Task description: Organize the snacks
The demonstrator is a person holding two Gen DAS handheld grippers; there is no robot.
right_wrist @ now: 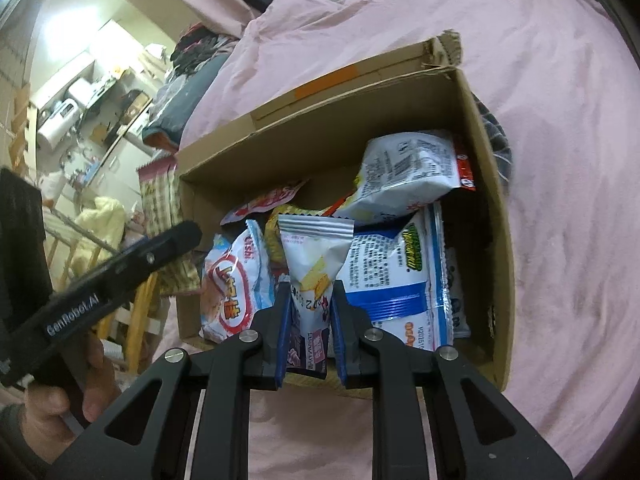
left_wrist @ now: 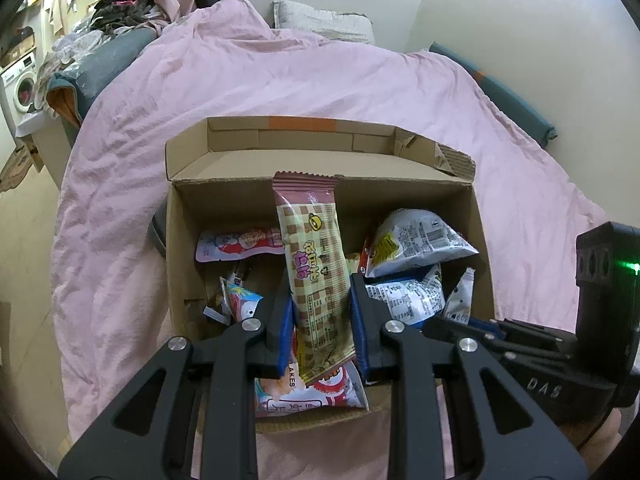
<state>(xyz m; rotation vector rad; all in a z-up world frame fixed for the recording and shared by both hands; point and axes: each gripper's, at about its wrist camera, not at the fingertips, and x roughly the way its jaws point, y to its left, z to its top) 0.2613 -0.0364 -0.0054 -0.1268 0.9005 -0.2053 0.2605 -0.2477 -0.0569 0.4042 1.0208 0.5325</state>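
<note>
An open cardboard box (left_wrist: 180, 240) of snack packets sits on a pink quilt. My left gripper (left_wrist: 320, 312) is shut on a long checked wafer packet (left_wrist: 312, 256) with a pink top and holds it upright over the box. My right gripper (right_wrist: 310, 308) is shut on a small white packet with a silver top (right_wrist: 316, 248) over the near side of the box (right_wrist: 496, 216). The left gripper (right_wrist: 120, 264) and its wafer packet (right_wrist: 158, 196) show at the left of the right wrist view. The right gripper's body (left_wrist: 560, 344) shows at the lower right of the left wrist view.
The box holds several packets: a white puffed bag (left_wrist: 416, 240), a blue and white bag (right_wrist: 404, 280), a red and white bag (right_wrist: 228, 288). The pink quilt (left_wrist: 280, 80) covers the bed. A pillow (left_wrist: 320, 20) lies at the head. Clutter and a washing machine (left_wrist: 20, 84) stand at left.
</note>
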